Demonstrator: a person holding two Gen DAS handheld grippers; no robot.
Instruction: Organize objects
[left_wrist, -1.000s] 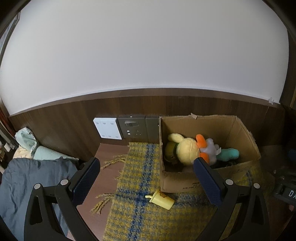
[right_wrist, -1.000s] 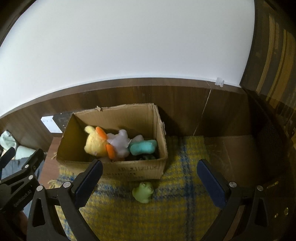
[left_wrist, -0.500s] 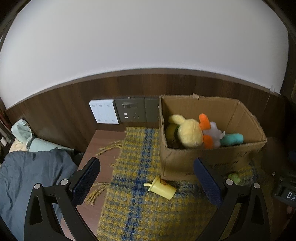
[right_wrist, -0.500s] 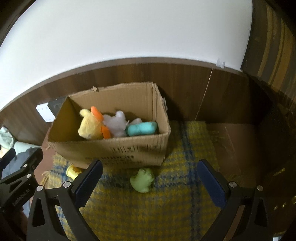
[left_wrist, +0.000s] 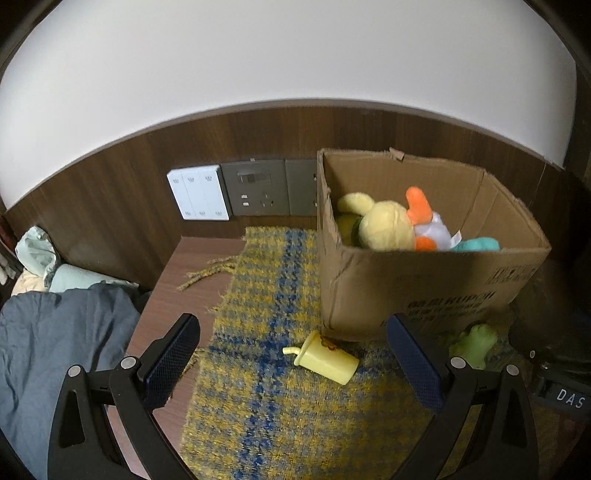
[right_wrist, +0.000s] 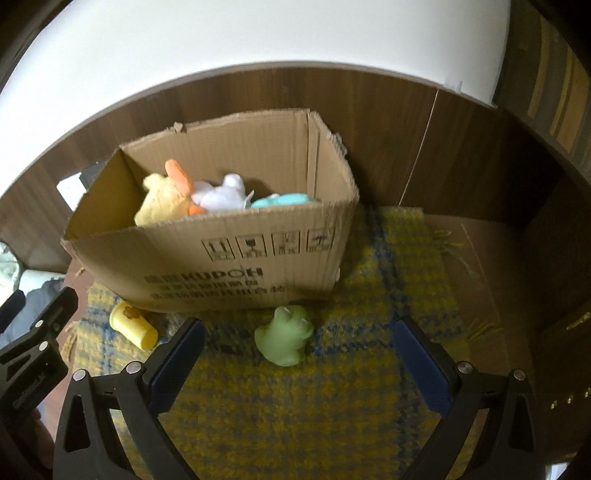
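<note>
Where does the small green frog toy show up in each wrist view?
Left wrist: green frog toy at lower right, past the right finger of the left hand-held gripper, on the plaid cloth.
Right wrist: it sits at centre, ahead of the right hand-held gripper.
Shared landmark: the cardboard box just behind it.

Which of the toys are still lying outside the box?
Two: the yellow cup, on its side on the rug, and the green frog in front of the box. The plush toys are inside.
</note>
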